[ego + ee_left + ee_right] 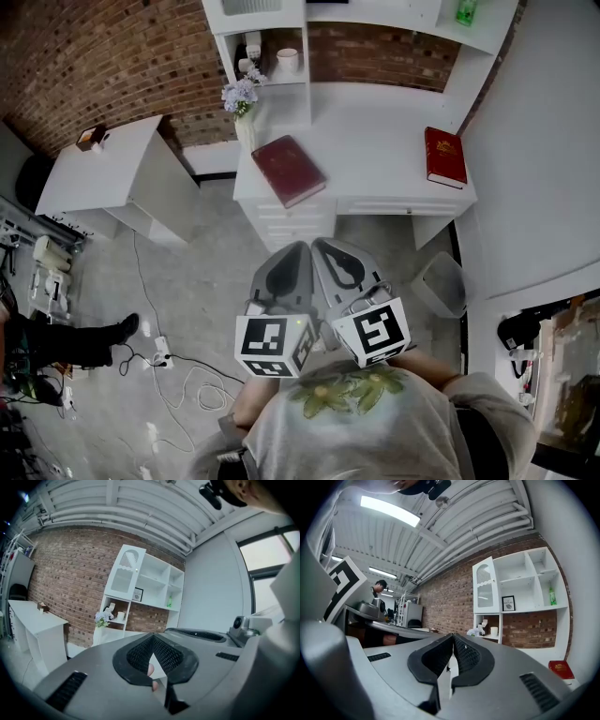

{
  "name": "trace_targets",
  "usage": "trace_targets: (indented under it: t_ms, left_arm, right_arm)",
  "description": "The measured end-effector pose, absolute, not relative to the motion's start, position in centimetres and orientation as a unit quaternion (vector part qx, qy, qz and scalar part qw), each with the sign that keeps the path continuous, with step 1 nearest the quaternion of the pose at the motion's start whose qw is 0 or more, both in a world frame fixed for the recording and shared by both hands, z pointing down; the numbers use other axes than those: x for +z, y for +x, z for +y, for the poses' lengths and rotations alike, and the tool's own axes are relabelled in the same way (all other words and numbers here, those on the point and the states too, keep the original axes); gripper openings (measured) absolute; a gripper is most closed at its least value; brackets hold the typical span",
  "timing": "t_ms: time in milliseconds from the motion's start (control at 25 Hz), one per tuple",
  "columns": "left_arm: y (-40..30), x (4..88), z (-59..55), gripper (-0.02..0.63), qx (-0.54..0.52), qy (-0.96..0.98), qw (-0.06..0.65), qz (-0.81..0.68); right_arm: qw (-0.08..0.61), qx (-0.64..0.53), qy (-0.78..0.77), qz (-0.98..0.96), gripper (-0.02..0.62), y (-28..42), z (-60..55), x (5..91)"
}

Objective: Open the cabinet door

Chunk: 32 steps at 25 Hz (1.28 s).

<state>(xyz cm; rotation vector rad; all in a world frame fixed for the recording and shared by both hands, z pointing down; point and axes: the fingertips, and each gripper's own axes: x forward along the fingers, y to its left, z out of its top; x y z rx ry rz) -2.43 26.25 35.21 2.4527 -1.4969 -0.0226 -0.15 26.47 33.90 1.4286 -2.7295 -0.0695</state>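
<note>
White shelf unit (157,585) over desk (375,141). Cabinet door (125,571): upper left bay, arched pane, apparently shut, well apart from both grippers. Step in hand, as judged: approach; best raised to door's free edge, jaws spread beforehand. Left gripper (153,639): jaws together, holding nothing. Right gripper (453,641): likewise closed, empty.

Left tongs (302,249) and right tongs (320,246) side by side before a white table (375,141).
On it lie a dark book (289,170) and a red book (444,157), well apart.
</note>
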Motion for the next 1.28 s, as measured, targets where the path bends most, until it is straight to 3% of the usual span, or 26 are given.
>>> trace_targets:
  t_ms: [1280]
  left_arm:
    - [-5.2, 35.7, 13.2, 0.009, -0.02, 0.854, 0.123, -0.505]
  right_arm:
    - [0.07, -0.013, 0.472, -0.879, 0.023, -3.1, 13.2, 34.9]
